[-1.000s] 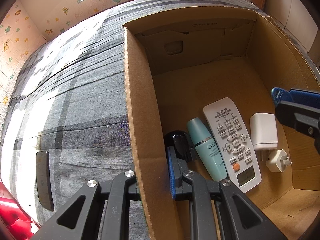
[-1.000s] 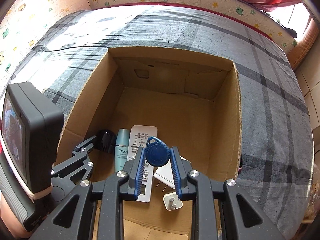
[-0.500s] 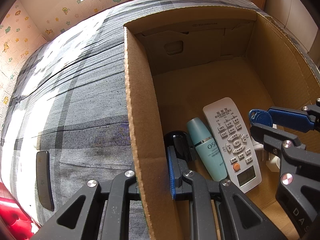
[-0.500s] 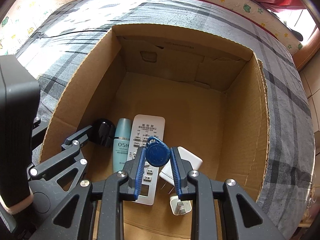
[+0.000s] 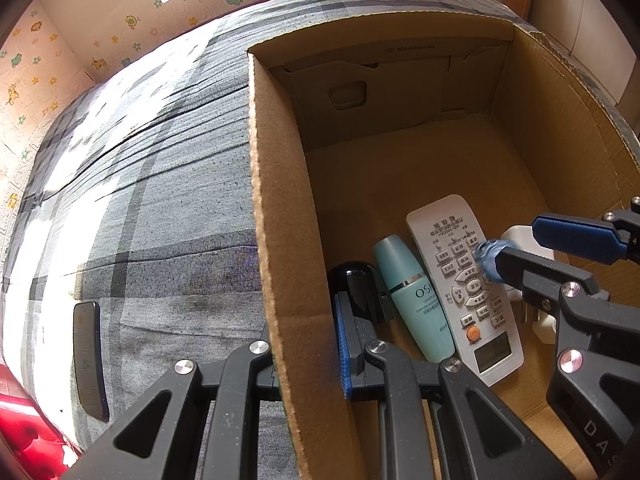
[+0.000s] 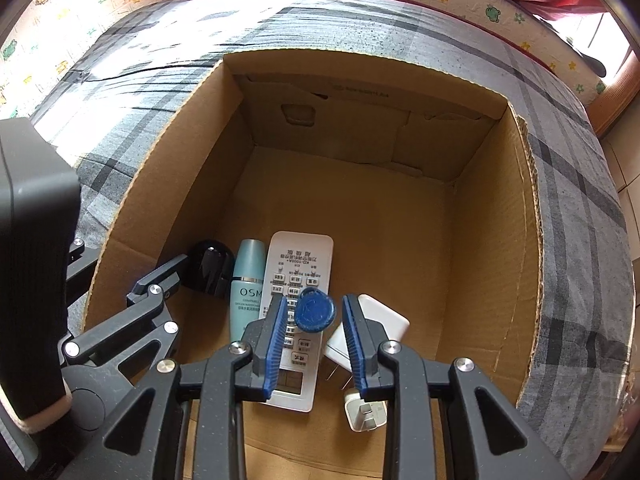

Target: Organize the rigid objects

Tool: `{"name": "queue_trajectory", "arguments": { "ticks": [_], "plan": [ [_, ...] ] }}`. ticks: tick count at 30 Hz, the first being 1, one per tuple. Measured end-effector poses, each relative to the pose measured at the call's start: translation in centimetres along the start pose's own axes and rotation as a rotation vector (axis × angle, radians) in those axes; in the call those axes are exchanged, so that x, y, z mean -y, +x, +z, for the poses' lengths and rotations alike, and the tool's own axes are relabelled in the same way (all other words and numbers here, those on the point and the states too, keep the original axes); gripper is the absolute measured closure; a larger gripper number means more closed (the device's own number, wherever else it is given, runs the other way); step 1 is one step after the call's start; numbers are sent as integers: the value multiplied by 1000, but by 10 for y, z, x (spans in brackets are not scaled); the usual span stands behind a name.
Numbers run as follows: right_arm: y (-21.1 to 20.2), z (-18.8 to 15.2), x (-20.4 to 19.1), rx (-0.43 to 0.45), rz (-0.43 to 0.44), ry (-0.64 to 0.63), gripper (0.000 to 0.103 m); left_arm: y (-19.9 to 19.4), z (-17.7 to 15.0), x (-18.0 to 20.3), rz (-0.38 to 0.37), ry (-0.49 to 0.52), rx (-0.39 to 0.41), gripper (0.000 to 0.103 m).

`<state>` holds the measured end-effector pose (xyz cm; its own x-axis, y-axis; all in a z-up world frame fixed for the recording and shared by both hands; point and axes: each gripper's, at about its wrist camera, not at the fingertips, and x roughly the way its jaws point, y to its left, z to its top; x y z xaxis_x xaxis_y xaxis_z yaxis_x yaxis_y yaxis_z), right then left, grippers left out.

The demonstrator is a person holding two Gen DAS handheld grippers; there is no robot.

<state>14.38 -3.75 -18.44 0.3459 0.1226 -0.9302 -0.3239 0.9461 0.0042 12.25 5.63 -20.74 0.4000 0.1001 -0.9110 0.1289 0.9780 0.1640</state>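
A cardboard box [image 6: 496, 240] sits on the plaid bed. Inside lie a white remote [image 6: 300, 268], a teal bottle [image 6: 246, 284], a black round object [image 6: 210, 266] and white chargers [image 6: 382, 320]. My right gripper [image 6: 314, 316] is open inside the box; a blue key fob [image 6: 314, 310] is loose between its pads, over the remote. In the left wrist view the fob [image 5: 490, 254] is blurred above the remote [image 5: 460, 276]. My left gripper [image 5: 304, 340] is shut on the box's left wall [image 5: 276, 240].
A dark flat object [image 5: 89, 360] lies on the bedcover left of the box. Patterned wall panels run behind the bed. The far half of the box floor [image 6: 360, 208] is bare cardboard.
My right gripper has moved lower into the box and opened; the blue fob has come free between its pads. The left gripper still holds the box wall.
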Motion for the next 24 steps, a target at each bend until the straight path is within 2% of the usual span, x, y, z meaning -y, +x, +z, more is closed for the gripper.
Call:
{"name": "queue_trajectory", "arguments": {
  "ticks": [2, 12, 19, 21, 24],
  "plan": [
    [-4, 0, 0, 13, 2, -1, 62, 0, 0, 0, 1, 0, 0, 86],
    [-24, 0, 1, 53, 3, 10, 61, -1, 0, 0, 5, 2, -3, 86],
    [-39, -5, 8, 82, -4, 21, 55, -1, 0, 0, 6, 2, -2, 86],
    [-45, -6, 12, 94, -7, 28, 51, -1, 0, 1, 9, 4, -3, 86],
    [-55, -8, 20, 116, -9, 48, 36, -1, 1, 2, 17, 8, -3, 86]
  ]
}}
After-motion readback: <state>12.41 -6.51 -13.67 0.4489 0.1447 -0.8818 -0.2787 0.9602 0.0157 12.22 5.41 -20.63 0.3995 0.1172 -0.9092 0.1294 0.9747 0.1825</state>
